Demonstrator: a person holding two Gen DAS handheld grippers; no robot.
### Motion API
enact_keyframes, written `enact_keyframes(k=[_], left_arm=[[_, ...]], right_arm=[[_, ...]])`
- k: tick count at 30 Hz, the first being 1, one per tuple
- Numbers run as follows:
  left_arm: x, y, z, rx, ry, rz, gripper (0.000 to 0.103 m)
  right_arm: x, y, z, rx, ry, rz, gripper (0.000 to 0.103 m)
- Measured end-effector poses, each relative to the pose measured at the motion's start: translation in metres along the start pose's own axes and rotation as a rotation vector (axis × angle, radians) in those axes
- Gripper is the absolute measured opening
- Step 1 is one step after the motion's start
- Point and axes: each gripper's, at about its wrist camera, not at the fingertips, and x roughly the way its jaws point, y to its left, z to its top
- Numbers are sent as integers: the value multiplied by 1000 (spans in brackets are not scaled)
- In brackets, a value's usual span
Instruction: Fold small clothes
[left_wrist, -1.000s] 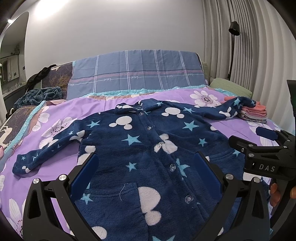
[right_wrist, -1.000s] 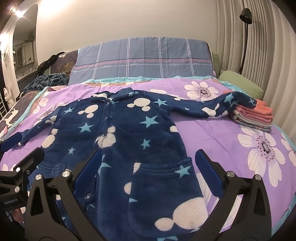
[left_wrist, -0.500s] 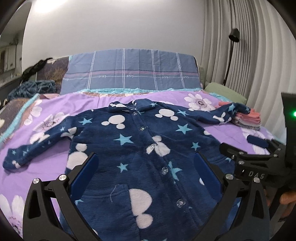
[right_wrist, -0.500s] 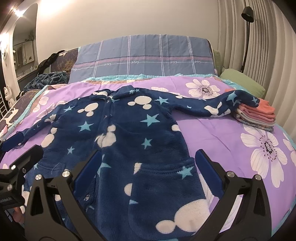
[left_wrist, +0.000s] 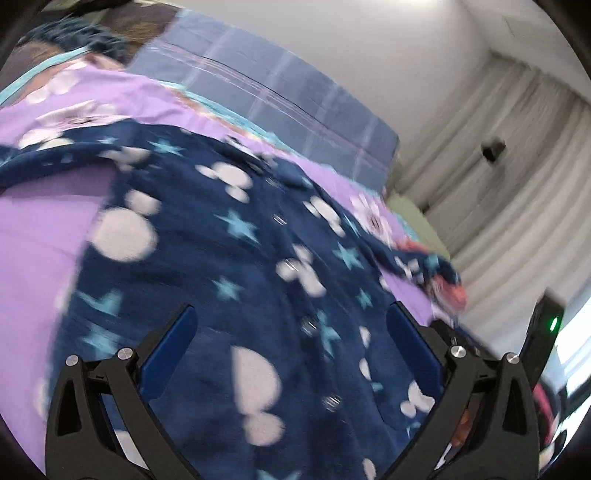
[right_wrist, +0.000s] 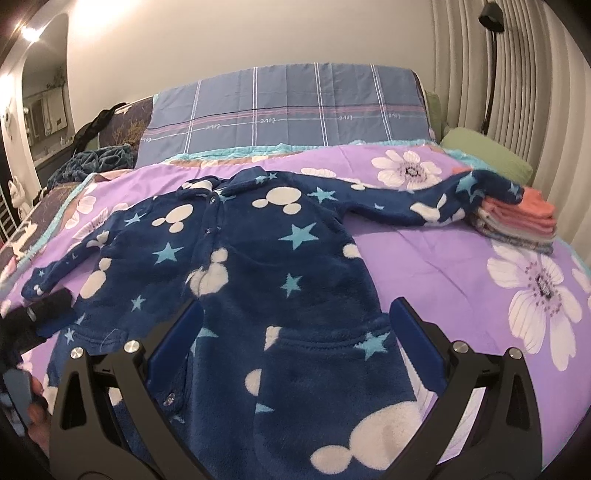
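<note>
Left gripper (left_wrist: 290, 345) swings hard now: its view has rolled clockwise and smeared into blur, where half a second ago it sat level over the hem. Its blue pads (left_wrist: 168, 356) stand spread wide with nothing between them, only navy fleece beneath. The right gripper (right_wrist: 293, 341) has hardly budged; jaws spread just as wide, empty, poised over the lower front and the pocket (right_wrist: 325, 373).

The fleece pyjama top (right_wrist: 255, 266) lies where it lay, flat and face up on the purple floral bedspread (right_wrist: 436, 266), button placket running from 6 o'clock up to the collar (right_wrist: 229, 184) at 12. One sleeve (right_wrist: 66, 266) trails to 9 o'clock; at the far left edge of the right view a dark smear near that cuff is probably the left gripper heading there, though it is too blurred to be sure. The other sleeve (right_wrist: 443, 203) reaches to 2 o'clock, its cuff draped on the stack of folded clothes (right_wrist: 517, 221).

So nothing is folded yet. The swing reads as the left side lining up for the first grab, most likely a sleeve or side seam to carry across the chest. That far cuff may need lifting clear, or it could drag the finished pile over.

Beyond, the checked blue pillow (right_wrist: 288, 107) at 12 and the curtain (right_wrist: 517, 74) at 1 o'clock.
</note>
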Motion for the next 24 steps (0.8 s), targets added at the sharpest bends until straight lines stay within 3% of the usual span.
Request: enact_keyframes(k=[3,5,7,12,16,19,21,23,24], left_arm=[[-20,57,19,-209,-54,23,99],[-40,104,28,-355,-130,59,89],[-58,138,34,-428,-190,137,82],[-98,204,39,-566,-308,344,79],[-105,250,45,-668,-357,408,79],[-96,287,59,-753,-380,398,79],[-93,294,69,-758,-412,392,79],[-86,305,82,-731,-425,400,65],[-80,304,94,-708,-411,376,37]], right_arm=[[8,-9,0,44,37,19,101],[12,-13,-1,57,41,15,101],[15,-14,-2,52,34,21,101],[20,-16,-1,82,29,145,101],[28,-19,4,138,41,218,101],[35,-17,8,146,50,196,101],[39,-15,9,125,57,173,101],[45,-13,9,98,65,150,101],[47,-14,8,94,71,144,101]])
